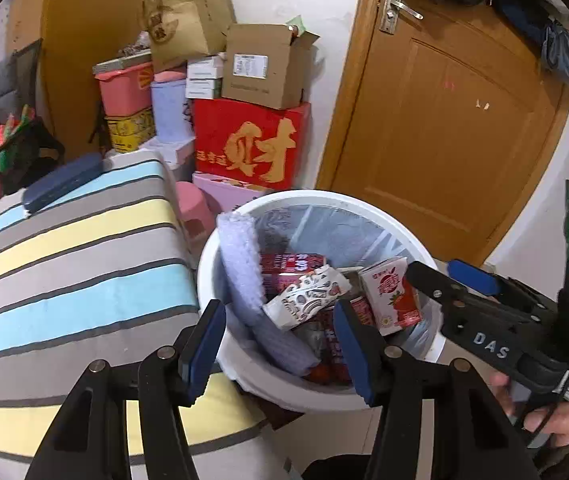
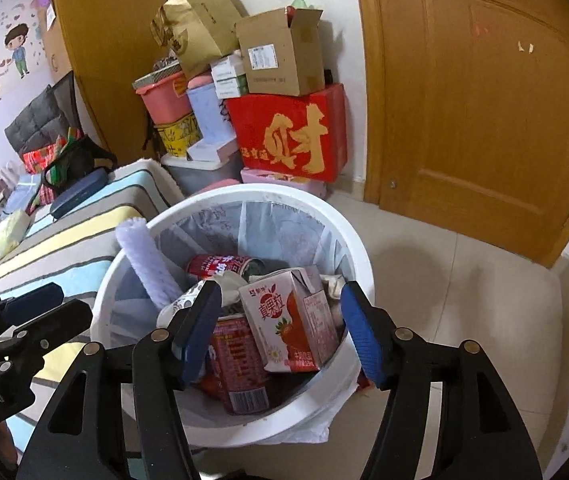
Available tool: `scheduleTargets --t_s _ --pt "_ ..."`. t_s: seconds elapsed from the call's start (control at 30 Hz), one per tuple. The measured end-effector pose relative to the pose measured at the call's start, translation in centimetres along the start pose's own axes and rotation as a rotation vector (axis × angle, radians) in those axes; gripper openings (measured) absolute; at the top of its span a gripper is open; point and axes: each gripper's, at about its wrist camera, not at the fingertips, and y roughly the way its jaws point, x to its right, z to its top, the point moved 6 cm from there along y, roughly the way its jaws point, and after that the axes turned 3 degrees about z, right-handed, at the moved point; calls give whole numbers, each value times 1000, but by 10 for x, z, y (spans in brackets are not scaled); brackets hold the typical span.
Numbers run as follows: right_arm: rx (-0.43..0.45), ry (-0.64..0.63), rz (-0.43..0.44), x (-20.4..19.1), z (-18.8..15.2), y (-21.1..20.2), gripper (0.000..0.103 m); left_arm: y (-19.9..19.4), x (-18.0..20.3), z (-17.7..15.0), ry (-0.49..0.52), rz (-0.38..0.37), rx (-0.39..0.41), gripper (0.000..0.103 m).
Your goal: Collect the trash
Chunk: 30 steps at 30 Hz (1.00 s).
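Both over the bin (image 2: 358, 256), trash already inside. Left hand-held gripper (image 1: 280, 344) released, nothing between the pads, a crumpled wrapper (image 1: 308, 296) lying just below it in the bin. Right hand-held gripper (image 2: 284, 328) released too, jaws wide, the milk carton (image 2: 290, 320) sitting loose between the pads, not pinched. Looks like the drop step, nearly done. Best to lift both straight up, slow, so no pad hooks the carton or the thin bag liner (image 2: 336, 248). Mind the purple roller (image 2: 148, 264) leaning on the rim; easy to knock out. Keep clear of the bed (image 1: 72, 248) right beside the bin. Then go look for more trash.
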Motion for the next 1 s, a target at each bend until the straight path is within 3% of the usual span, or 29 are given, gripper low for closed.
scheduleTargets --t_s 0.23,0.77,0.93,1.0 --pt "48 22 30 -13 -5 -21 64 -25 -3 -8 -3 25 51 56" --pt "135 -31 42 -49 -44 -68 64 -105 -17 -65 -19 203 147 56" --pt "165 -55 26 -58 -51 -78 64 -119 -20 -82 -36 205 147 56" --pt "179 -65 29 -63 -54 -83 64 -124 -22 -86 -23 250 167 56"
